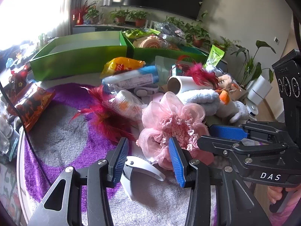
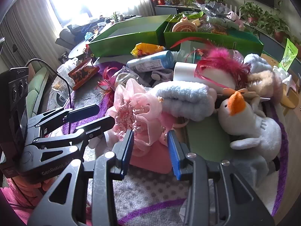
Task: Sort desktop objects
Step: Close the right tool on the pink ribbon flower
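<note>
Left wrist view: sorting barely under way, both of our grippers empty.
We hold the left gripper (image 1: 148,158) and right gripper (image 2: 150,150) released over the pink organza flower (image 1: 169,126) near the table's front edge; one green box (image 1: 79,60) looks empty, its neighbour (image 1: 165,52) partly filled, the heap unsorted.

A pink organza flower (image 1: 172,126) lies at frame centre on the purple-and-grey cloth, touching a pale blue fluffy roll (image 2: 185,99) behind it. Two green boxes (image 1: 79,56) stand along the top; the left one shows nothing inside, and the right one (image 2: 212,37) is heaped.
</note>
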Available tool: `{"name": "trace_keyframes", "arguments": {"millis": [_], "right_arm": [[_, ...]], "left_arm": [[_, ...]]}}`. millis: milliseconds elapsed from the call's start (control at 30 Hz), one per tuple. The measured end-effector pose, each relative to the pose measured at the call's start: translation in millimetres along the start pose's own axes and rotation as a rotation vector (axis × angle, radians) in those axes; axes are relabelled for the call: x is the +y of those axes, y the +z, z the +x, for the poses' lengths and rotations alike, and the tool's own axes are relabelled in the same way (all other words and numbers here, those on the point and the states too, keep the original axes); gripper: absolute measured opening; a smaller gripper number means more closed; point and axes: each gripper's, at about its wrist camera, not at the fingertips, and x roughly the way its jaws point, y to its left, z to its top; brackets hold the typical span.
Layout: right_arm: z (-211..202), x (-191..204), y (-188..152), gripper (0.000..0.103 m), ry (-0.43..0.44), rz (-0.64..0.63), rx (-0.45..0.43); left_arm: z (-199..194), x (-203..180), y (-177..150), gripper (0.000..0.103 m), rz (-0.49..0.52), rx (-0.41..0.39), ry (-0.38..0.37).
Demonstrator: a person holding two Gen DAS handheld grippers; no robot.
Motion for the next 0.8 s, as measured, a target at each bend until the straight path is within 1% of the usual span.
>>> {"name": "trace_keyframes", "arguments": {"millis": [33,67,133,167,233,300,433,567,700,800], "right_arm": [[1,-1,0,0.034,0.004,0.003,0.000],[2,-2,1,0.026,0.009,0.005,0.002],[4,-3,1,0.019,-0.009,0.004,0.002],[5,-4,1,0.013,-0.021,0.001,0.004],[6,-7,0,0.010,-0.040,0.005,0.009],[8,-13,-2,0.009,-0.040,0.021,0.021],[11,-20,-4,0.009,-0.033,0.045,0.030],[13,-19,-3,0.010,-0.037,0.038,0.033],[14,-17,-1,0.011,-0.034,0.033,0.034],[14,-17,-1,0.012,-0.034,0.029,0.034]], "left_arm": [[0,0,0,0.044,0.000,0.002,0.000],[1,0,0,0.044,0.000,0.004,-0.001],[2,0,0,0.044,-0.001,0.008,-0.004],[2,0,-1,0.044,-0.001,0.010,-0.005],[3,-1,-1,0.044,0.000,0.012,-0.013],[4,-2,-1,0.044,0.004,0.015,-0.026],[7,-5,0,0.044,0.016,0.022,-0.027],[5,-3,0,0.044,0.001,0.024,-0.042],[2,4,-2,0.044,-0.029,0.036,-0.024],[-1,4,-5,0.044,-0.013,0.035,-0.006]]}}
